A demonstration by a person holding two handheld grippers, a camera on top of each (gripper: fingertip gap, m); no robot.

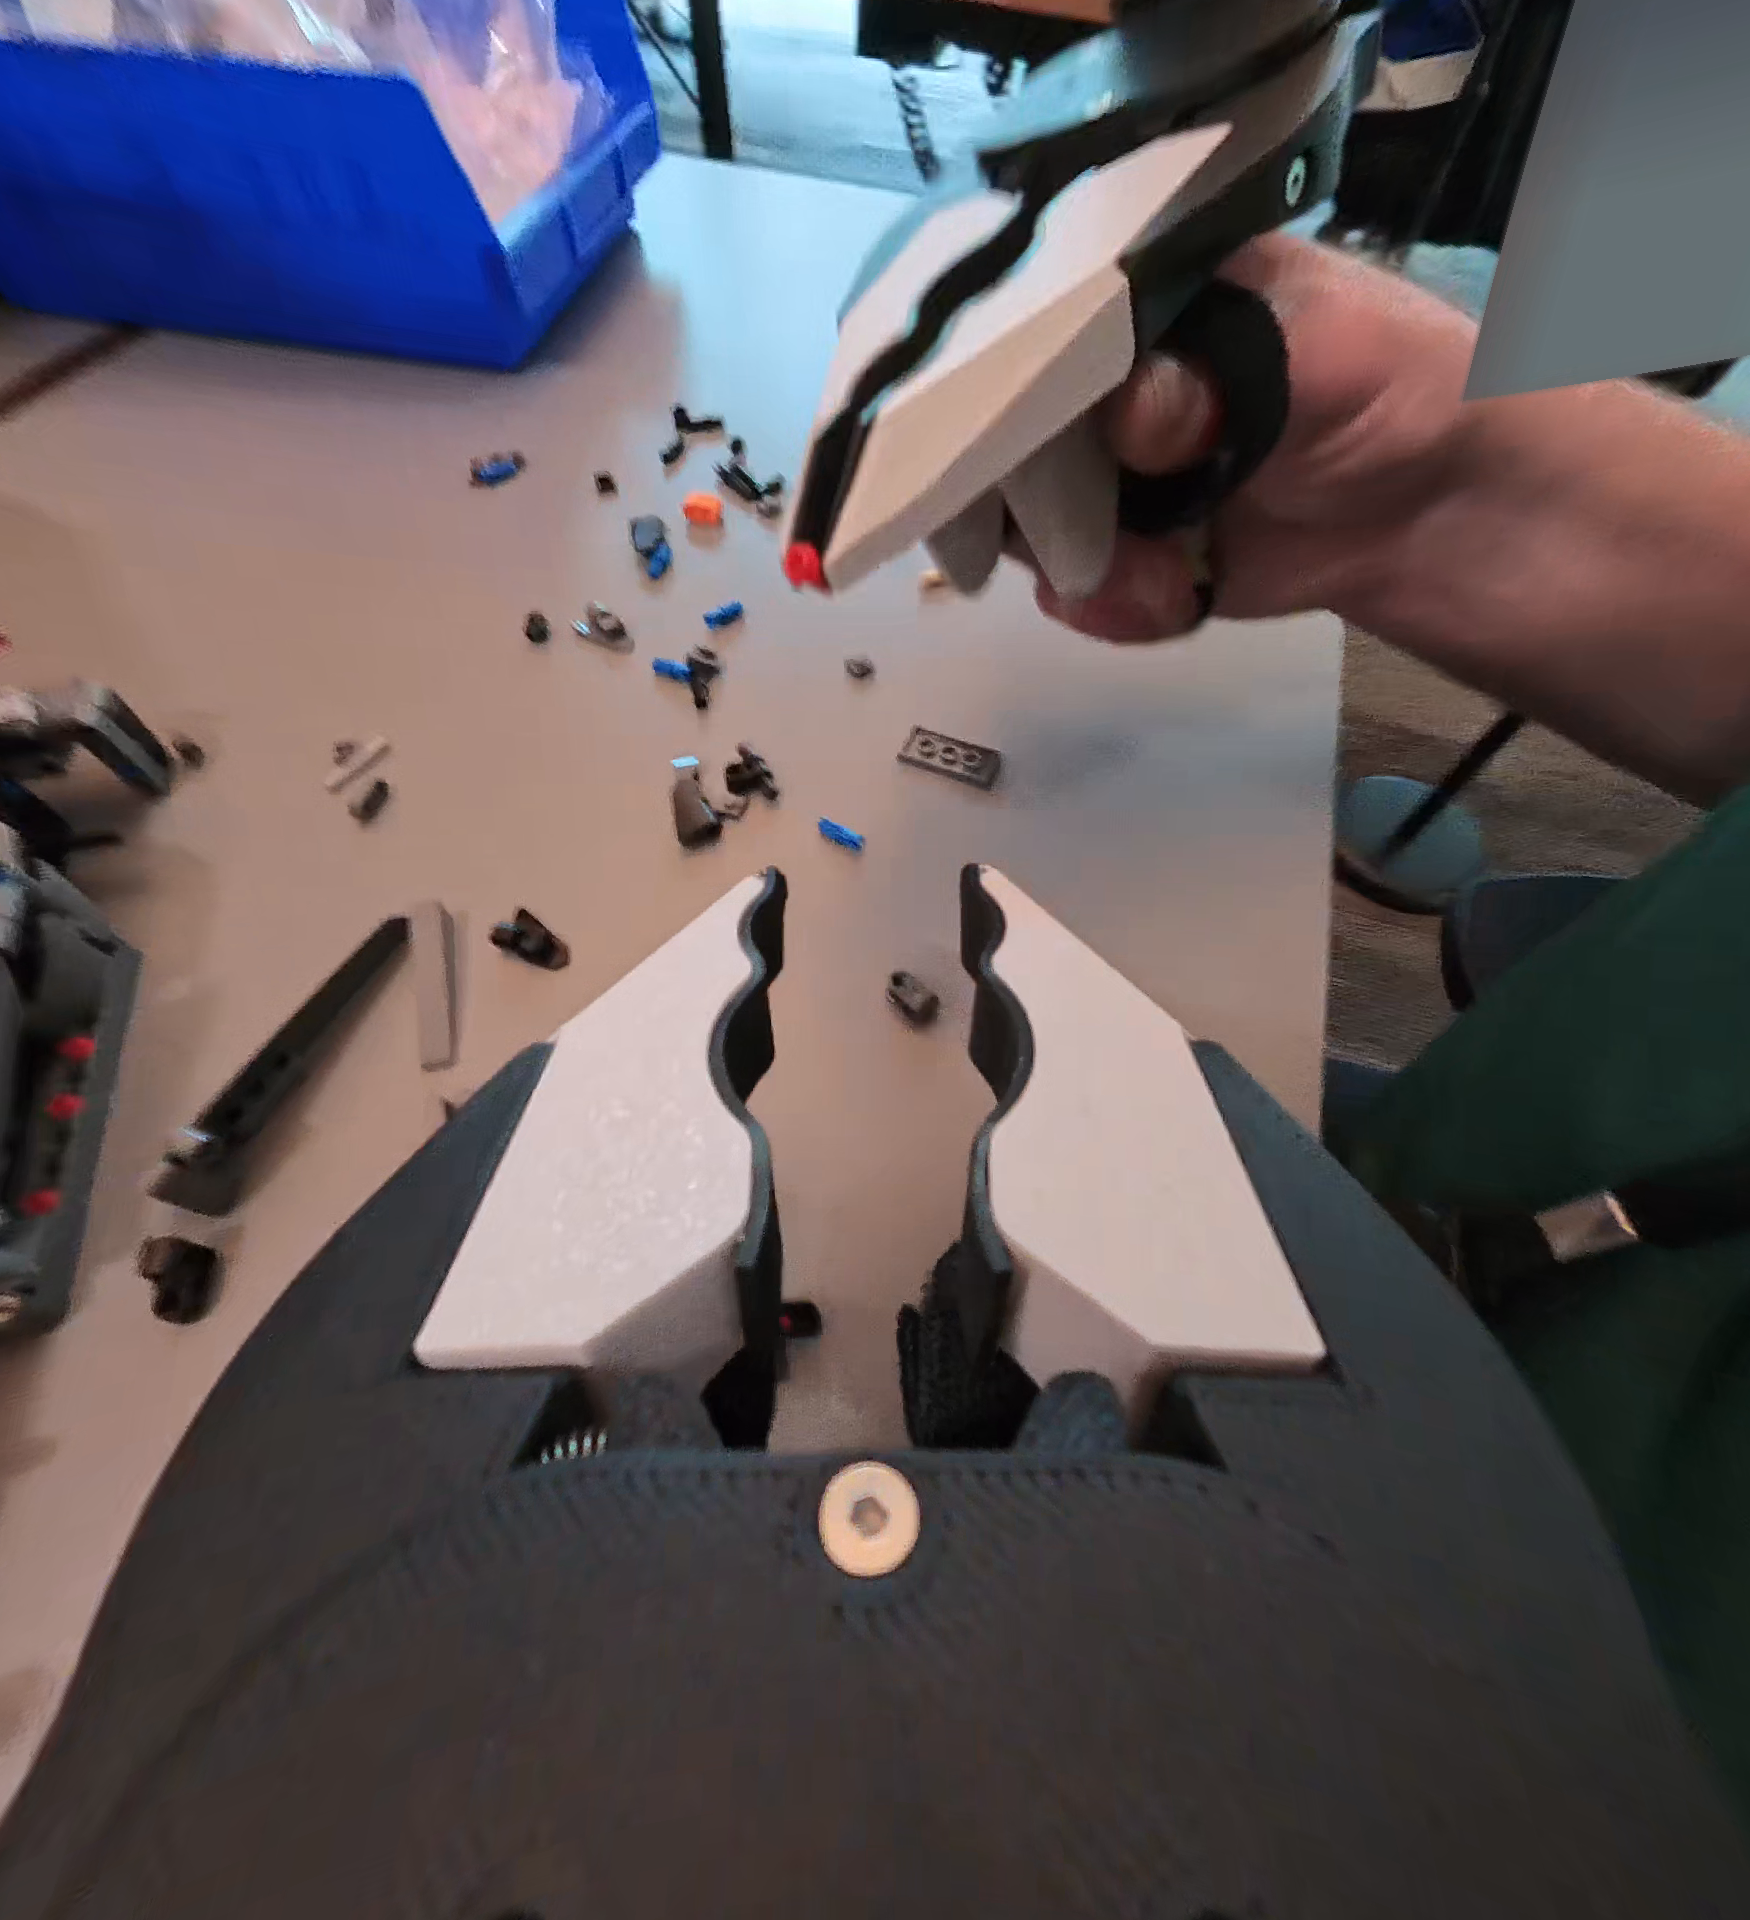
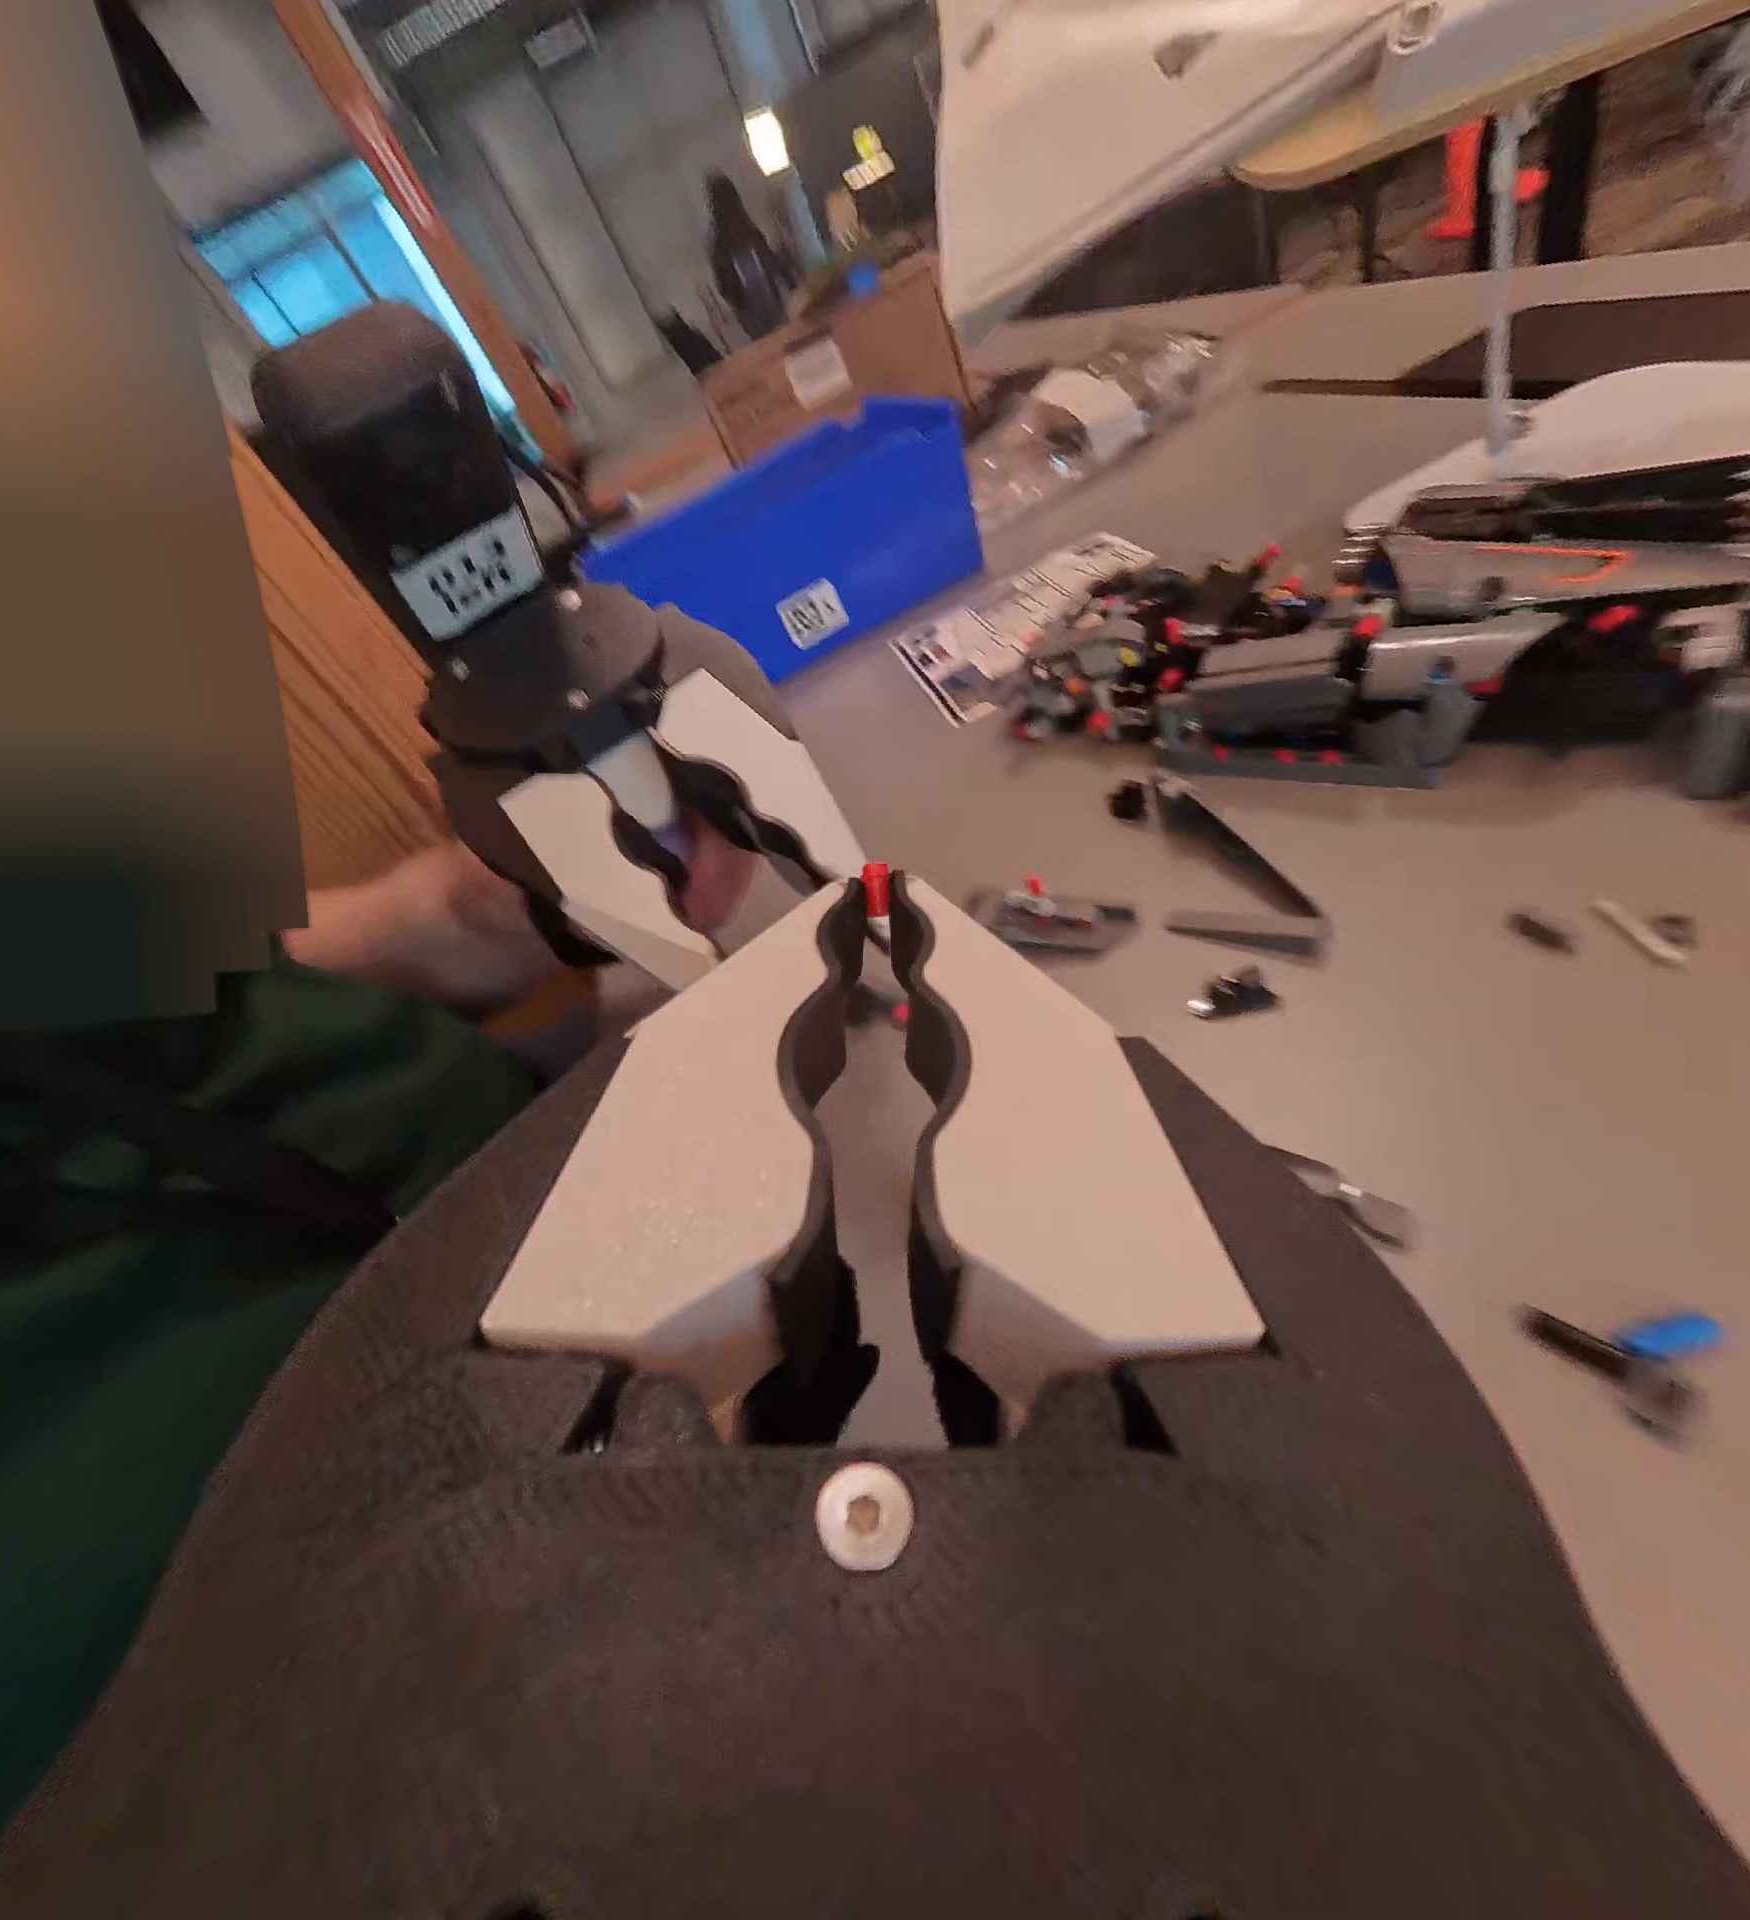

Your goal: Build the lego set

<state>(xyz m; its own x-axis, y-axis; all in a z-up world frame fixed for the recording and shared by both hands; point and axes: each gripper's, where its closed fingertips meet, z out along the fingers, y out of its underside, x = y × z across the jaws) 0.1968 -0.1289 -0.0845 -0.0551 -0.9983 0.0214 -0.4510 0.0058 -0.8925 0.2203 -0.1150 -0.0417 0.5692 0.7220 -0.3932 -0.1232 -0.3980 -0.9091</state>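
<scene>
Right claw [image 2: 873, 902] is pinching a small red pin [image 2: 873, 891] at its very tips, lifted clear of the table [image 1: 1110, 675], likely so the free end can be seated. Left claw [image 1: 871, 883] hangs spread and empty, loose pieces [image 1: 694, 665] scattered just ahead of it. The part-built model [image 2: 1370, 665] sits well off to the right claw's right.

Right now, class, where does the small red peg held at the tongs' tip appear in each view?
Left wrist view: small red peg, upper centre, pinched at the right tongs' tip above the table.
Right wrist view: centre, between that view's own fingertips.
Shared landmark: blue plastic bin, at the table's far edge.
</scene>
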